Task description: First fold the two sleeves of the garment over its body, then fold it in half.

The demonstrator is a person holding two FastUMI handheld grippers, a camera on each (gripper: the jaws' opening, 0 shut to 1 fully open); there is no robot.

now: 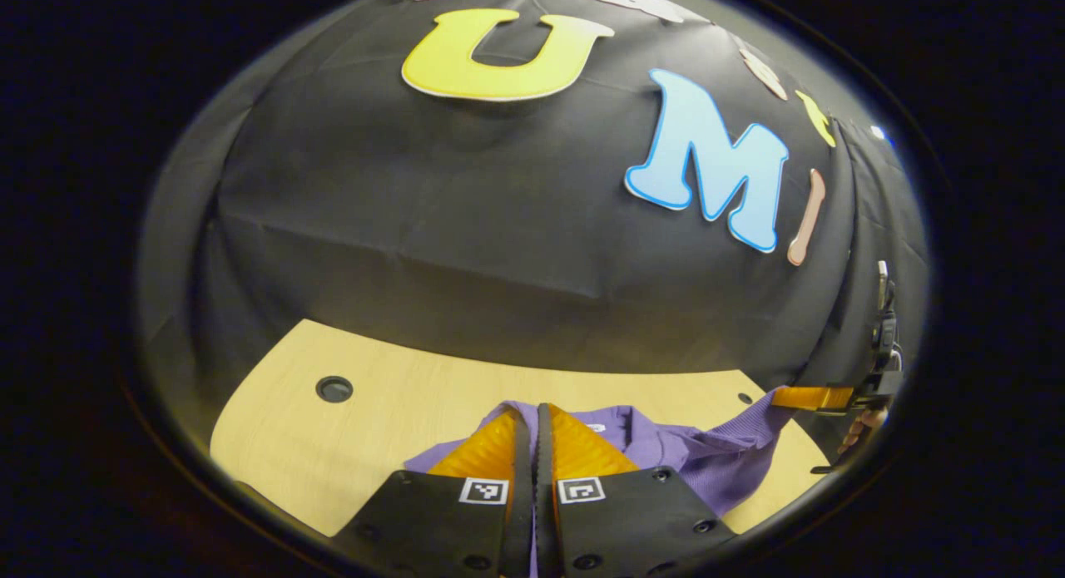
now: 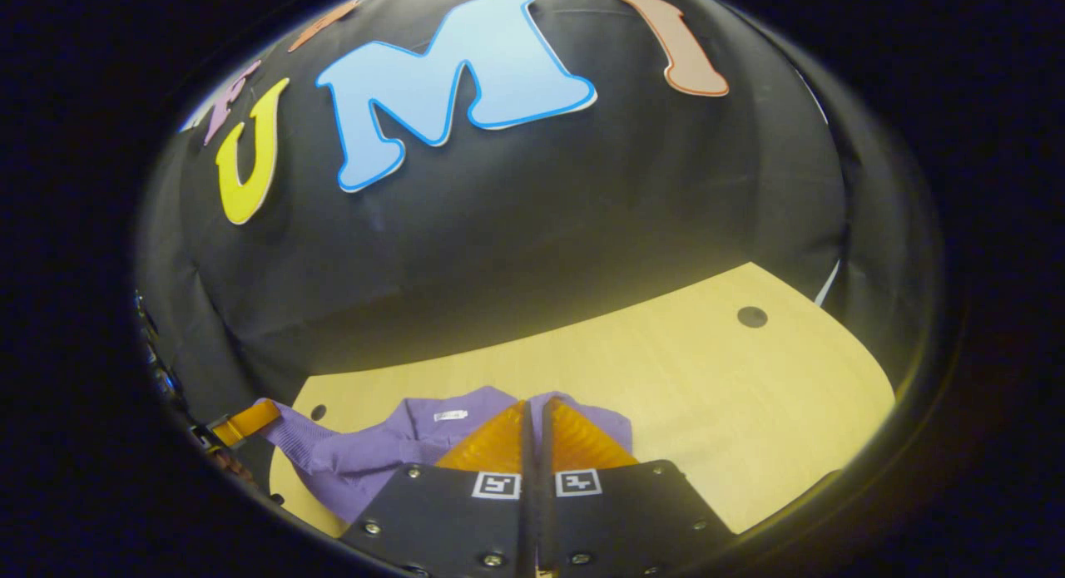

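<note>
A purple garment (image 1: 699, 461) lies bunched on the light wooden table (image 1: 374, 428), collar and label facing up. In the left gripper view my left gripper (image 1: 532, 407) is shut, its fingers pressed together on the garment's near edge. The right gripper (image 1: 819, 397) shows at the far right, held by a hand (image 1: 861, 432), and pinches a stretched corner of the fabric. In the right gripper view my right gripper (image 2: 528, 405) is shut on the purple garment (image 2: 374, 449). The left gripper (image 2: 245, 422) at the left edge pulls another corner taut.
Round cable holes sit in the table top (image 2: 707, 395): one hole (image 1: 334, 388) at the back left, another hole (image 2: 752, 316) at the back right. The black cloth wall stands close behind the table. Bare wood stretches to both sides of the garment.
</note>
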